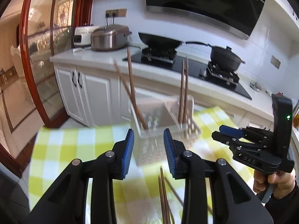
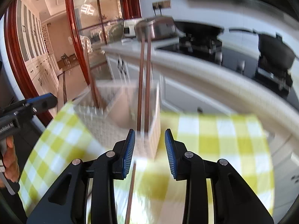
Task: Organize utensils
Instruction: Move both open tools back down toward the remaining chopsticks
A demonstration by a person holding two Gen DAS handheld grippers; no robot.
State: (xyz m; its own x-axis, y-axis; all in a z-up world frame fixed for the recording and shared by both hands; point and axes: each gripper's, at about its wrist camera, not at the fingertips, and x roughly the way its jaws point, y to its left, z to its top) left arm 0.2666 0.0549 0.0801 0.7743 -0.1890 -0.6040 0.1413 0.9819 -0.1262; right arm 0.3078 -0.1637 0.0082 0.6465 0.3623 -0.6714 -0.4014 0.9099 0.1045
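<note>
The white utensil holder (image 1: 158,123) stands on the green-checked tablecloth (image 1: 61,149) as the sorting point: two pairs of chopsticks (image 1: 184,91) stand upright in its separate compartments, presumably so pairs stay together. More loose chopsticks (image 1: 164,196) lie on the cloth just in front of the holder (blurred, count unclear). The left gripper (image 1: 149,150) and the right gripper (image 2: 149,152) both hover before the holder, jaws parted and empty, probably ready for the loose sticks.

White kitchen cabinets (image 1: 87,95), black hob (image 1: 188,69), range hood (image 1: 205,1) — red-framed glass door (image 1: 46,56)
</note>
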